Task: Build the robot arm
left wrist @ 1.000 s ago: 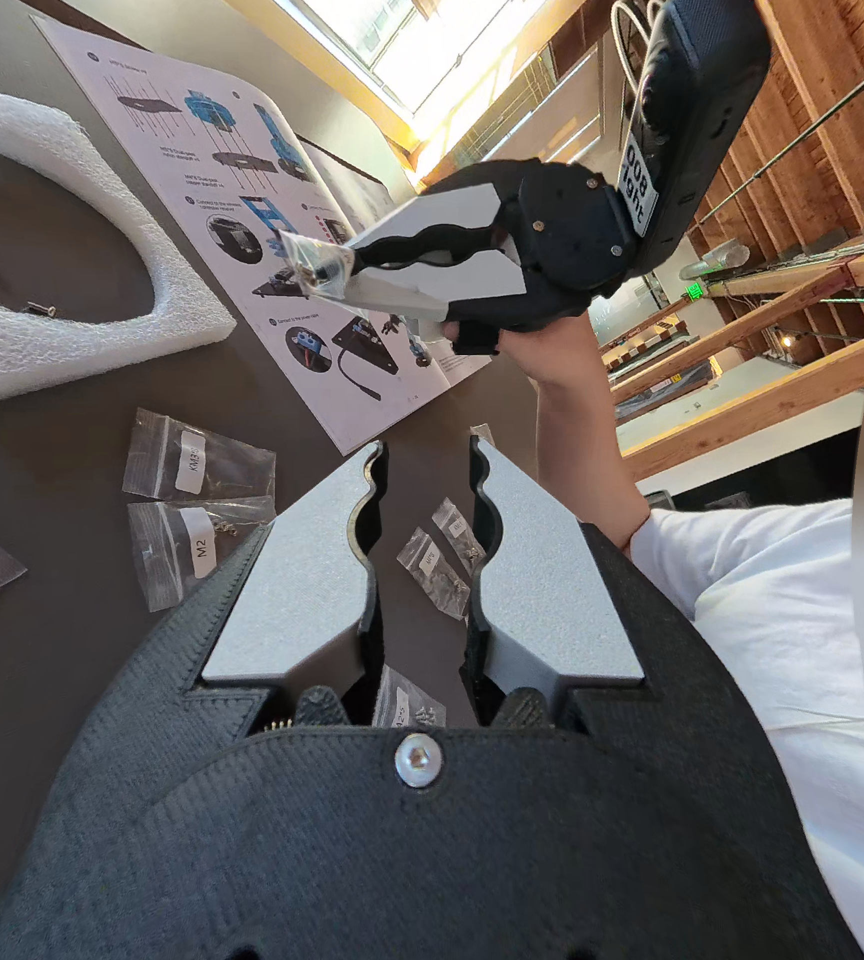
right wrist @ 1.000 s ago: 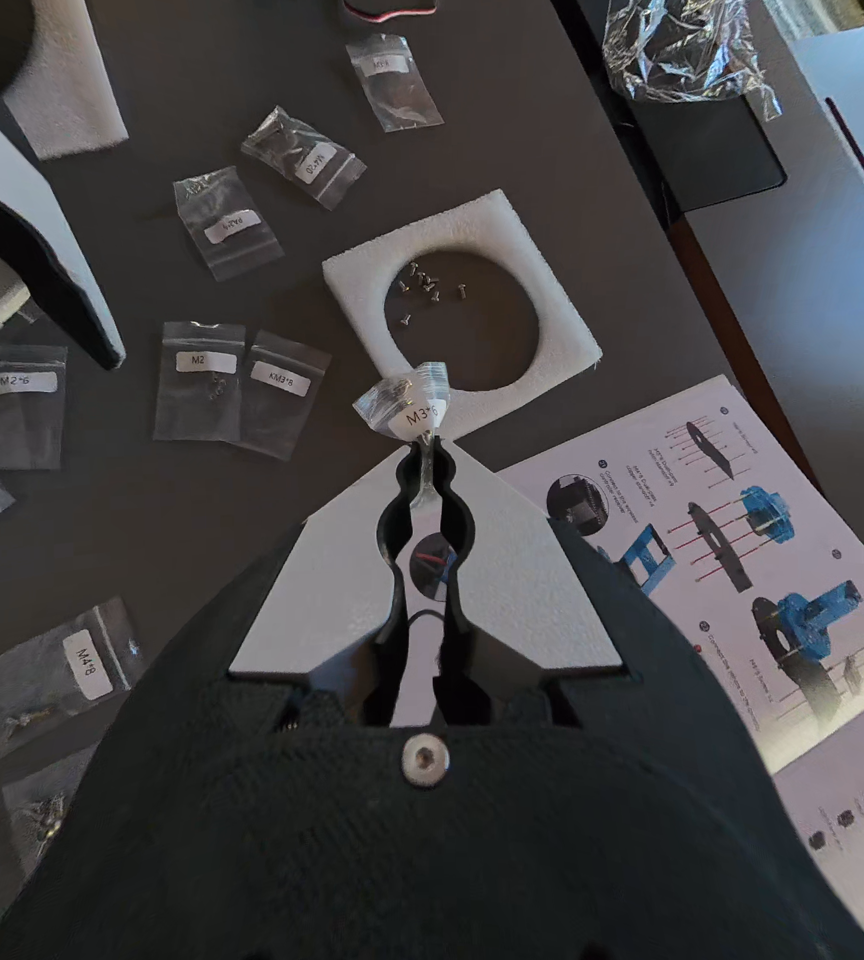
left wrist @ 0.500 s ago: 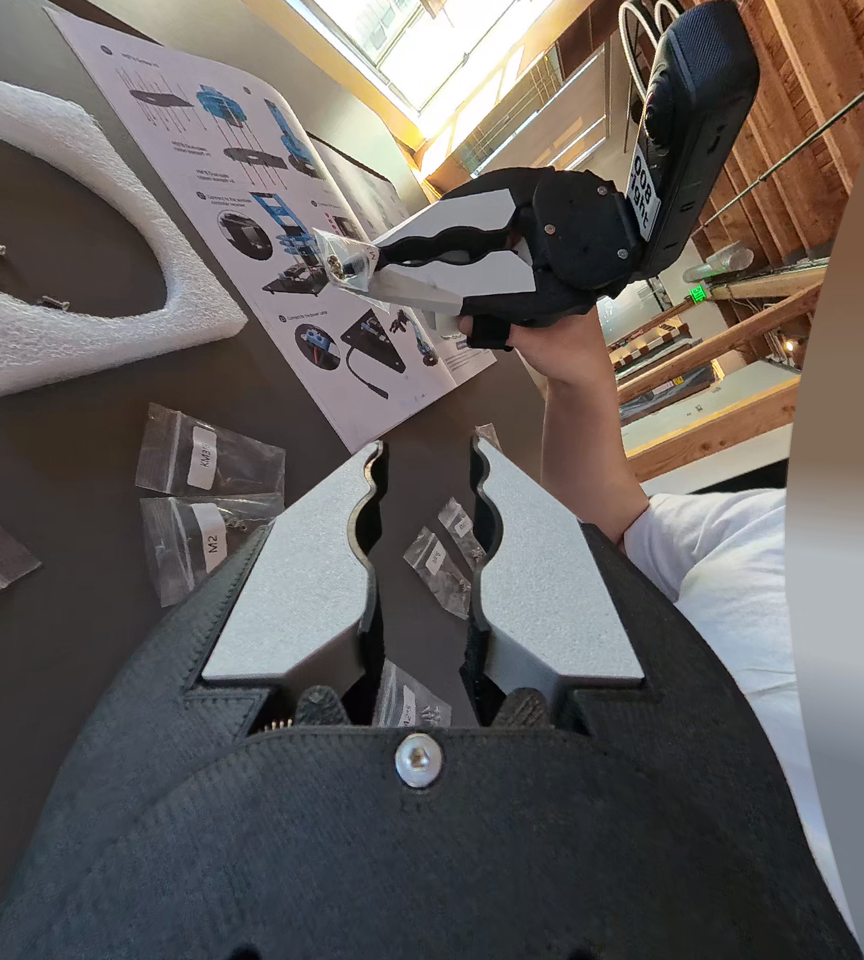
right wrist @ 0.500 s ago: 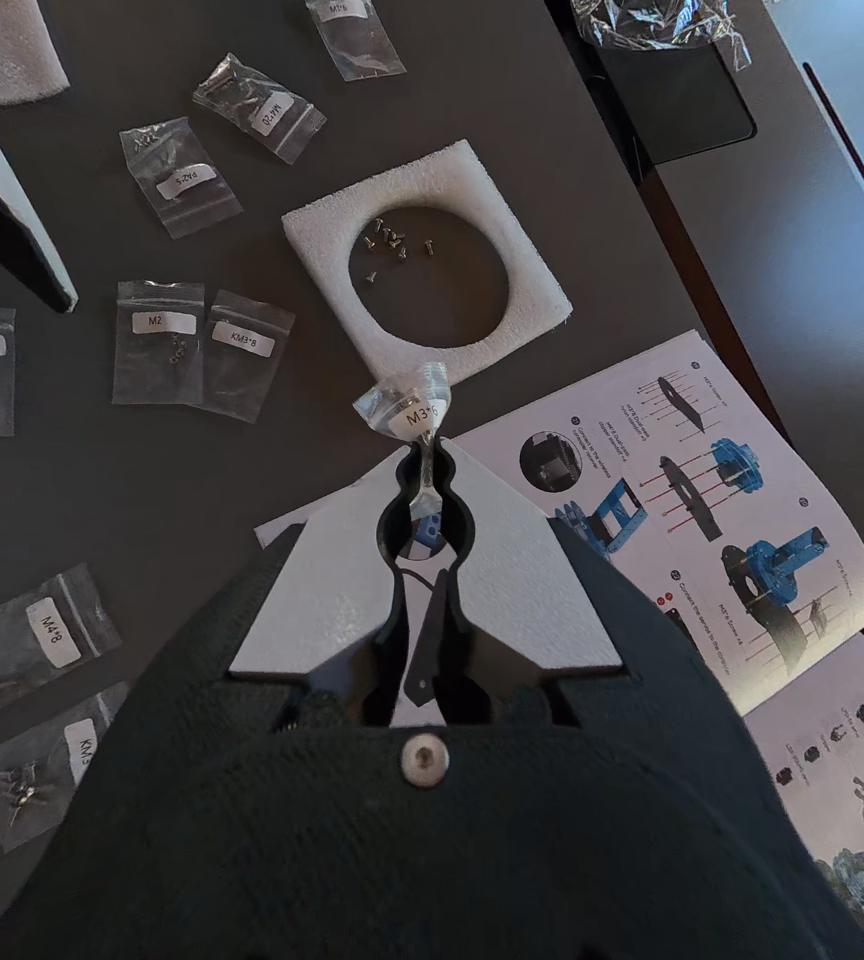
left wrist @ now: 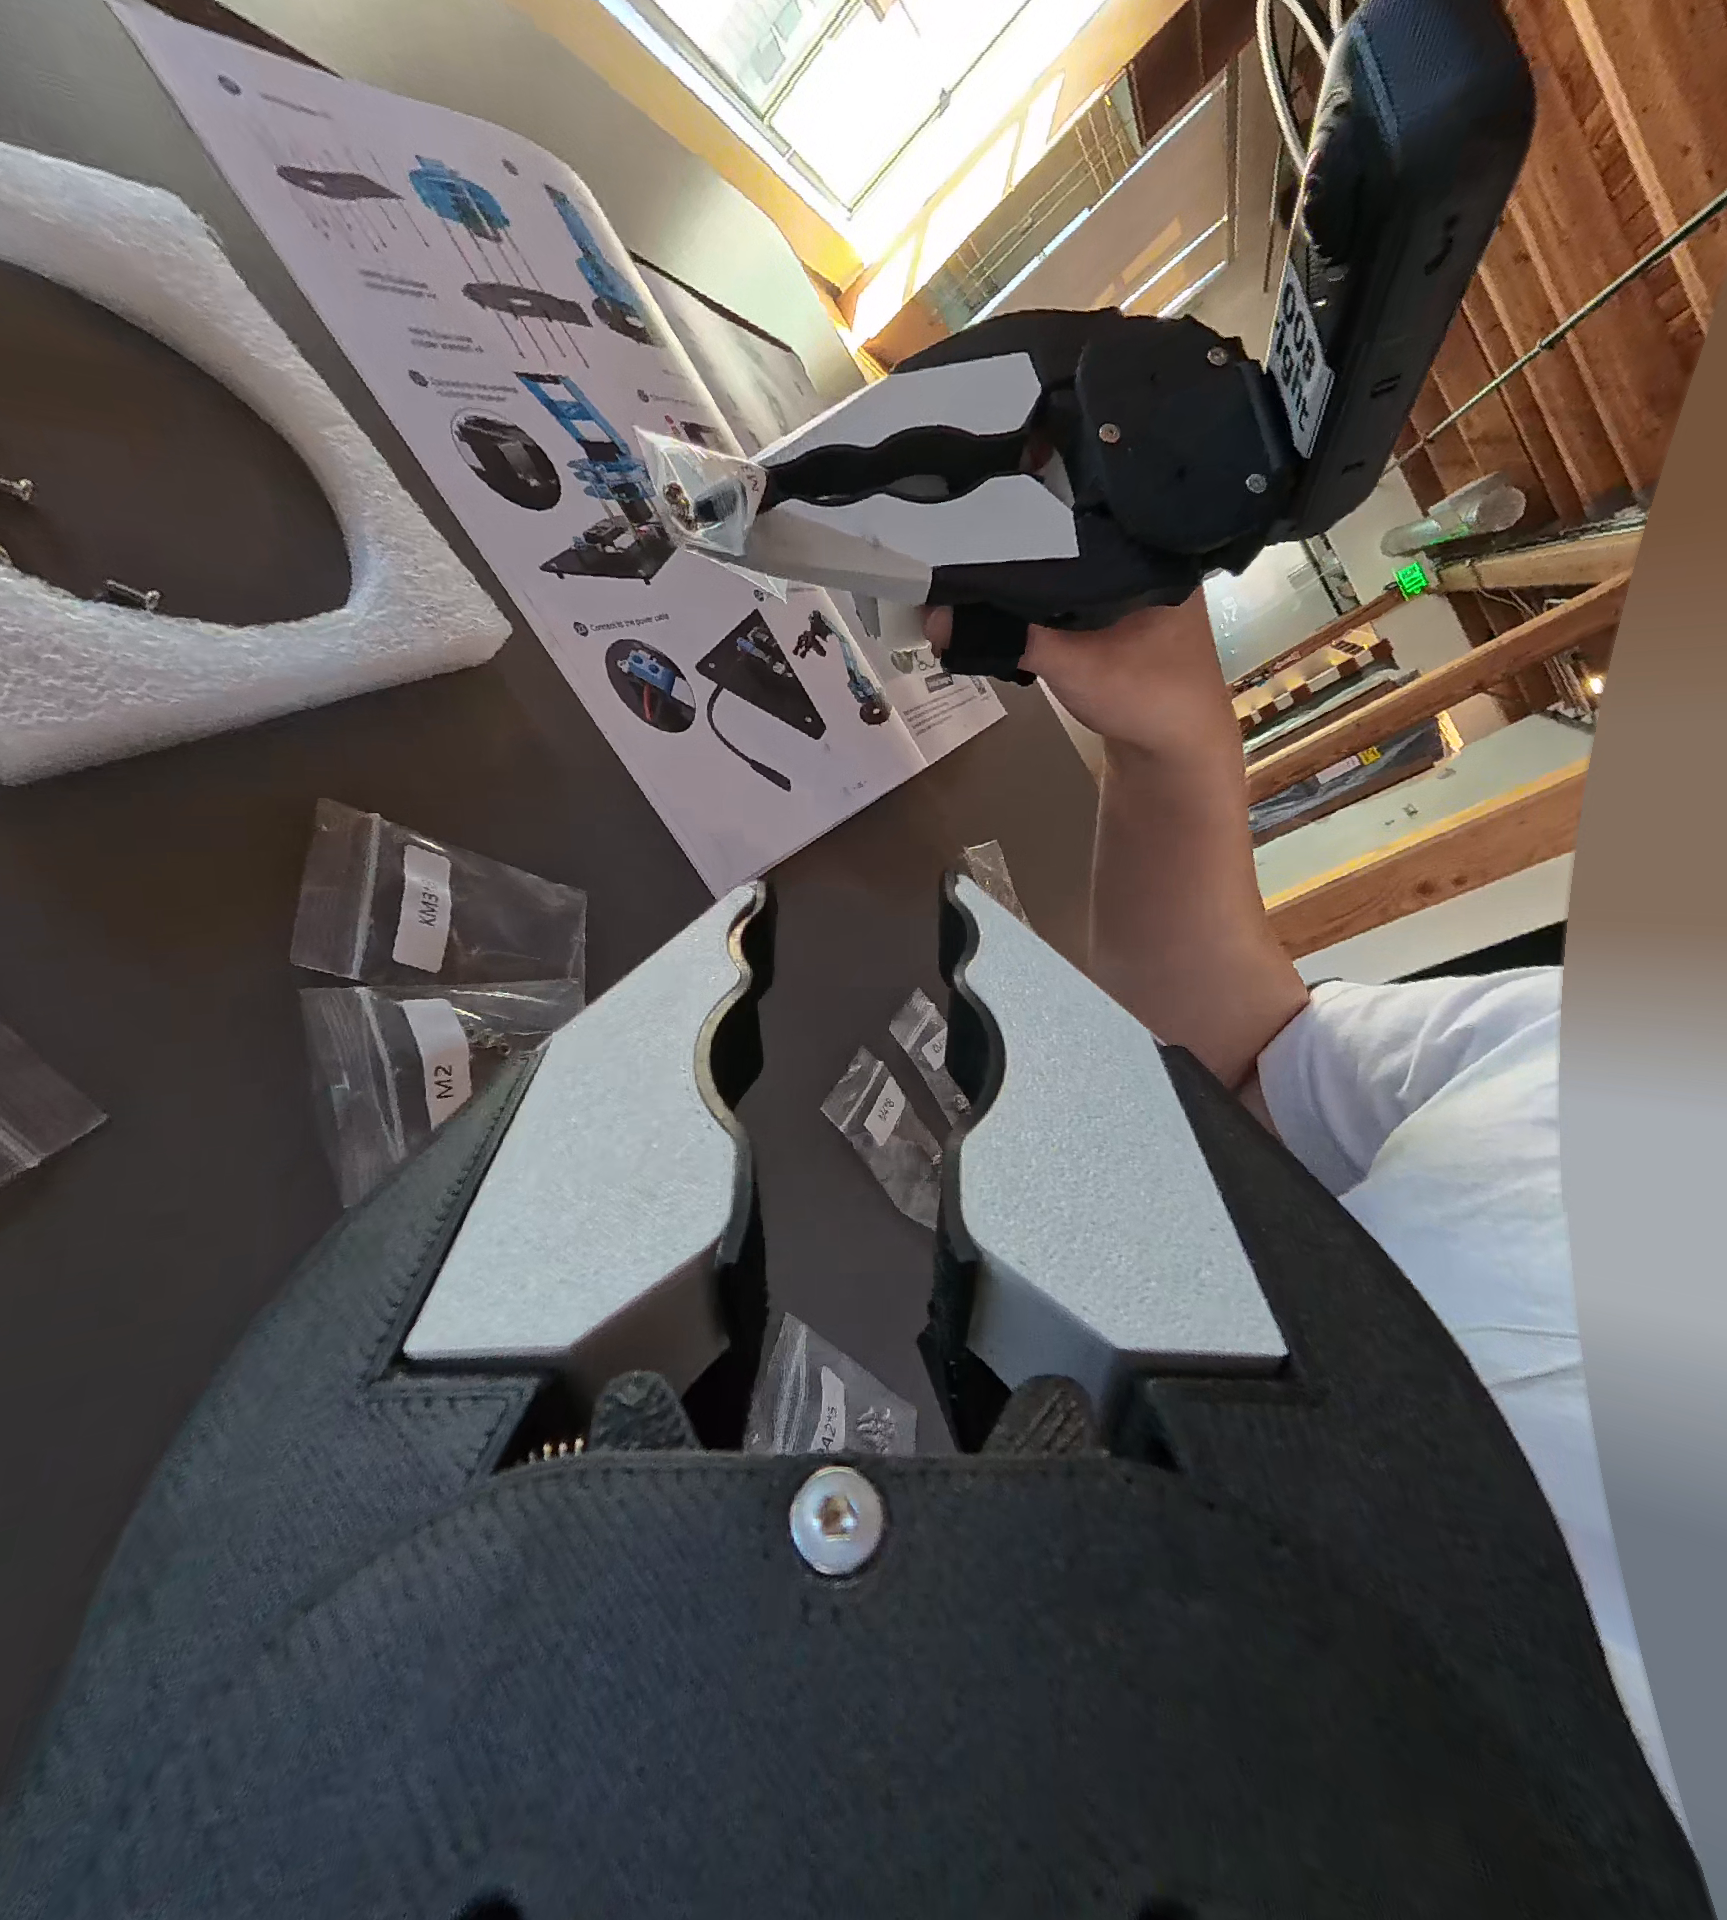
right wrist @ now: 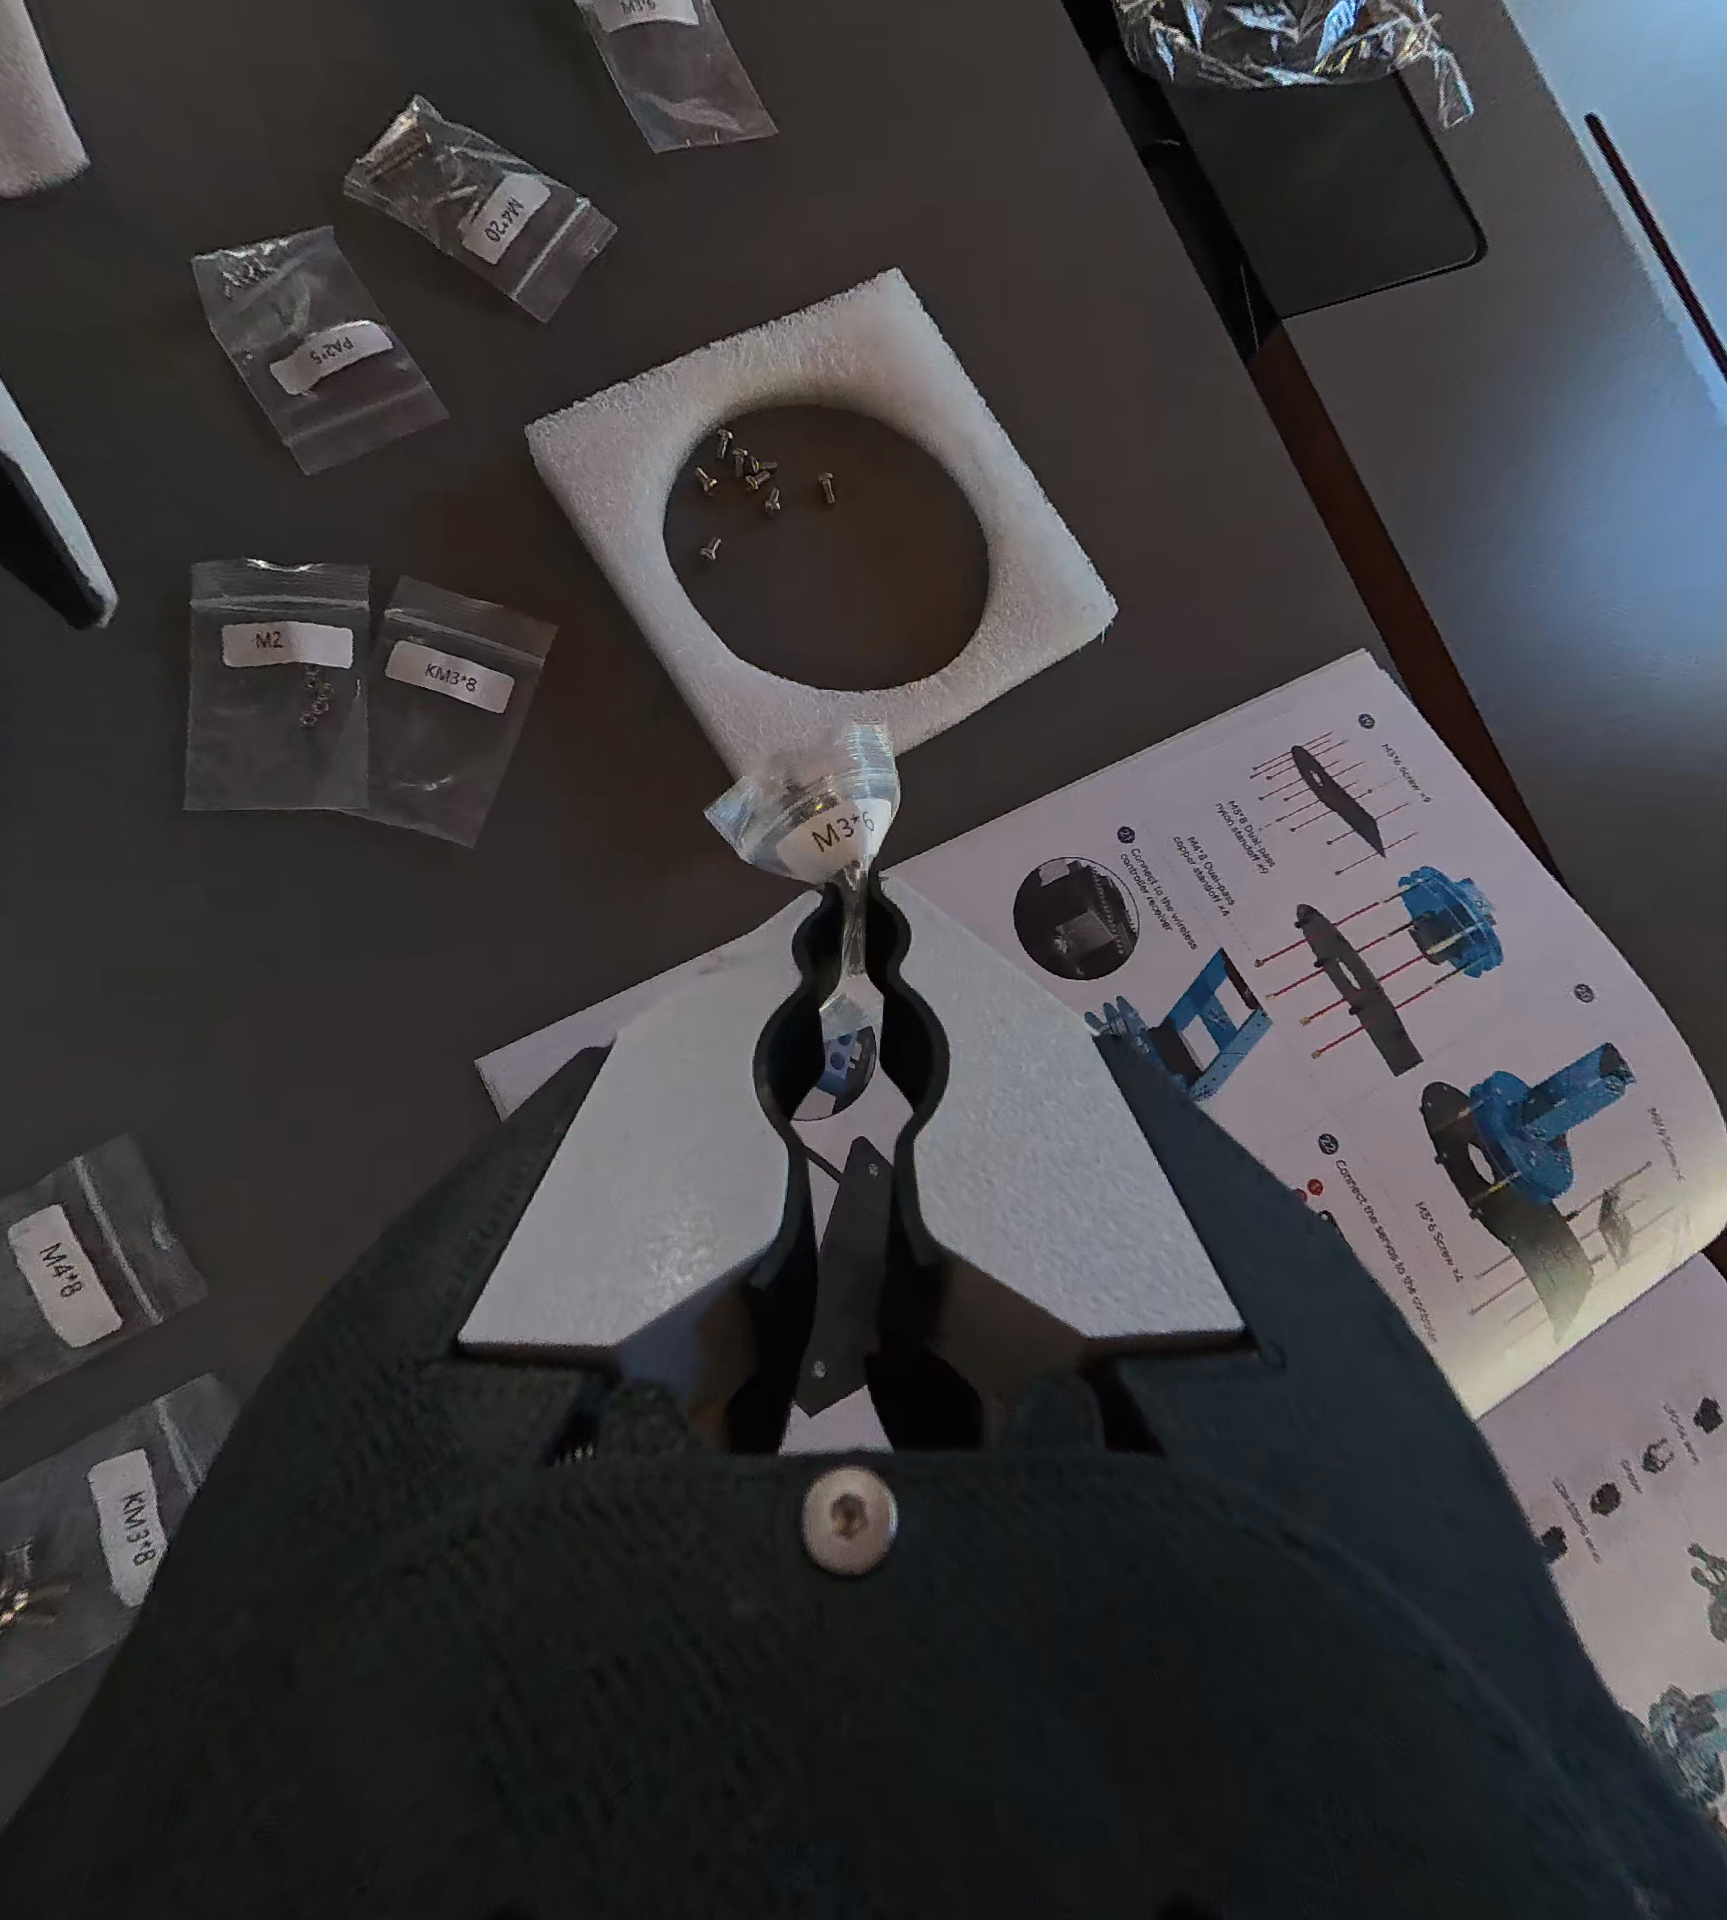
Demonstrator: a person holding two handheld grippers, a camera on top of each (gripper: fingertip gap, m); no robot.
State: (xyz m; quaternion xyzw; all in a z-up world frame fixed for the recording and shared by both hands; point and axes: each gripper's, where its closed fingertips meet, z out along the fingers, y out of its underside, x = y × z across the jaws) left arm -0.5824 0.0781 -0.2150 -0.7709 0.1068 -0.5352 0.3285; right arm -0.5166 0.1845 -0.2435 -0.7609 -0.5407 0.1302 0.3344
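My right gripper is shut on a small clear labelled screw bag and holds it in the air above the near edge of a white foam square. The foam's round hole holds several loose screws. In the left wrist view the same gripper and bag hang over an open instruction booklet. My left gripper is open and empty, low over the dark table, with small screw bags lying between its fingers.
Several labelled screw bags lie left of the foam on the dark table. The open booklet lies to the right. A crinkled clear wrapper sits on a black box at the far right. A person's arm holds the right gripper. The gap from one gripper's tips to the other's is roughly 12 cm. My right gripper's tips are some 35 cm from the crinkled clear wrapper.
My right gripper with the bag has drawn back toward the booklet, away from over the foam hole, and sits lower in the left wrist view. My left gripper stays open and still.
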